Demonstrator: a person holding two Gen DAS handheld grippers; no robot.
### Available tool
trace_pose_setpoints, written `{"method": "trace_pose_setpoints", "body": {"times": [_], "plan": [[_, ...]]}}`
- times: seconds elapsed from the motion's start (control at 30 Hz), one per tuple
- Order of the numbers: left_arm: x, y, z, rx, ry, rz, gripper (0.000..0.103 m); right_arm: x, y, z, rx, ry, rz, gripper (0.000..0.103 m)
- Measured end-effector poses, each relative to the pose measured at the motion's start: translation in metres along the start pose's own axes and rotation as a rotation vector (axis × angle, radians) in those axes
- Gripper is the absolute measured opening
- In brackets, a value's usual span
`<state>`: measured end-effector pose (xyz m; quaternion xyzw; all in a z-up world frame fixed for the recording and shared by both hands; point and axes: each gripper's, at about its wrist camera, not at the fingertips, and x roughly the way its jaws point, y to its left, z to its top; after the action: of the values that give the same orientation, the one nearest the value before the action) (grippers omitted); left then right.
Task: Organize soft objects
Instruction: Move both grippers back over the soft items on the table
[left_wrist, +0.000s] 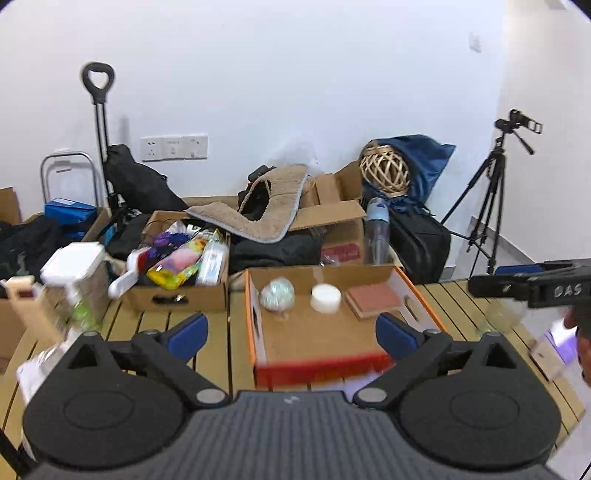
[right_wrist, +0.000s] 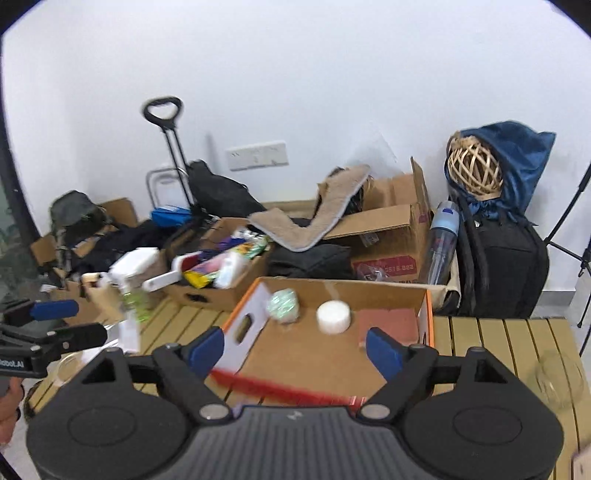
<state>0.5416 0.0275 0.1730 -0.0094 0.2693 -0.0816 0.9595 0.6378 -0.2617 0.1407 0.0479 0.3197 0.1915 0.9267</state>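
An open cardboard tray (left_wrist: 255, 325) (right_wrist: 428, 314) with orange edges sits on the wooden slat table. In it lie a pale green ball (left_wrist: 277, 294) (right_wrist: 283, 305), a white round pad (left_wrist: 325, 297) (right_wrist: 333, 316) and a reddish flat sponge (left_wrist: 375, 299) (right_wrist: 391, 323). My left gripper (left_wrist: 291, 332) is open and empty, just in front of the tray. My right gripper (right_wrist: 295, 345) is open and empty over the tray's near edge. Each gripper shows at the edge of the other's view: the right one (left_wrist: 495, 286), the left one (right_wrist: 70, 321).
A cardboard box of mixed items (left_wrist: 177, 273) (right_wrist: 218, 273) stands left of the tray. A clear jar (left_wrist: 79, 288) and clutter sit at far left. A glass cup (right_wrist: 559, 376) stands on the table (right_wrist: 498, 339) at right. Boxes, bags, a water bottle (right_wrist: 441, 243) and a tripod (left_wrist: 487, 199) line the back.
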Motion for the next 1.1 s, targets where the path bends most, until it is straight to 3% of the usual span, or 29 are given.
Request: {"method": "trace_pose_setpoints", "body": {"times": [0.3,0.47,0.57,0.63,0.7,0.77,0.9,1.1], "plan": [[-0.133,-0.004,-0.138,-0.009,-0.166,0.084,0.103,-0.14,0.051,-0.134,-0.063,-0.19,0.028,0.088],[-0.193,-0.012,-0.231,0.045,-0.29,0.152,0.103,-0.183,0.078,-0.234,-0.13,-0.263,-0.067,0.098],[-0.21,-0.015,-0.27,0.033,-0.293,0.191,0.103,-0.2,0.093,-0.296,-0.122,-0.314,-0.136,0.099],[-0.21,-0.014,-0.28,0.047,-0.246,0.18,0.103,-0.206,0.096,-0.326,-0.074,-0.344,-0.124,0.101],[-0.205,-0.014,-0.282,0.067,-0.221,0.18,0.103,-0.203,0.095,-0.337,-0.078,-0.319,-0.104,0.101],[-0.201,-0.01,-0.283,0.052,-0.224,0.186,0.103,-0.198,0.096,-0.336,-0.098,-0.294,-0.138,0.101],[-0.18,-0.002,-0.283,0.011,-0.182,0.177,0.103,-0.185,0.1,-0.332,-0.09,-0.309,-0.116,0.099],[-0.124,0.02,-0.278,-0.014,-0.103,0.198,0.103,-0.115,0.117,-0.321,-0.134,-0.208,-0.054,0.095]]}}
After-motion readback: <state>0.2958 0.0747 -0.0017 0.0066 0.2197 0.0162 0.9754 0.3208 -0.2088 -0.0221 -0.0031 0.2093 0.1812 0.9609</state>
